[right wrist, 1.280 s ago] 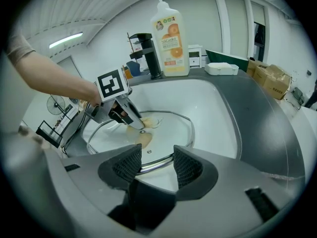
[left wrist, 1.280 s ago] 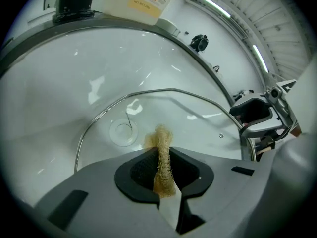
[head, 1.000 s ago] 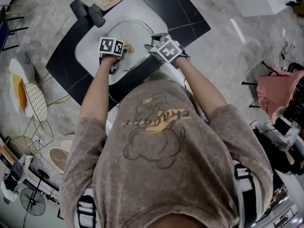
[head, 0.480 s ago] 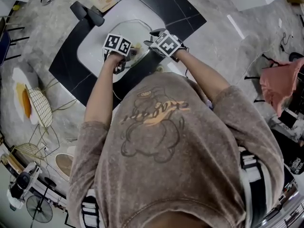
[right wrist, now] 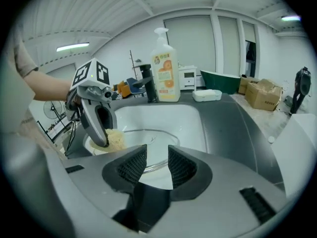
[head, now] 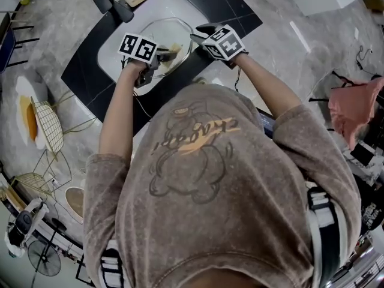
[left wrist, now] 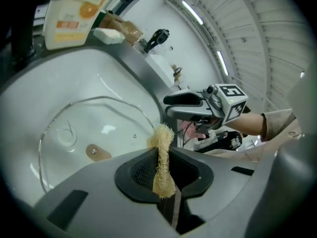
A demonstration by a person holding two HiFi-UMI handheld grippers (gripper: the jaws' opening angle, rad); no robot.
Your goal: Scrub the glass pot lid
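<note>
Now, glass pot lid [left wrist: 111, 125] inside white sink [left wrist: 74, 68].

The pot lid [left wrist: 114, 133] is showing as clear, glossy glass inside the smooth, shiny white sink [left wrist: 124, 73]. The scrubber [left wrist: 162, 157] is looking coarse and fibrous, straw-like, against the left gripper [left wrist: 161, 168]'s matt grey plastic and ribbed black pads [left wrist: 141, 171].

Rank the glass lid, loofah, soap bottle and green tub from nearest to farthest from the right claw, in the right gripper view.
1. glass lid: rim between the jaws of the right claw, which have just been closing
2. loofah: near left
3. soap bottle: farther, centre
4. green tub: farthest, right of centre
</note>
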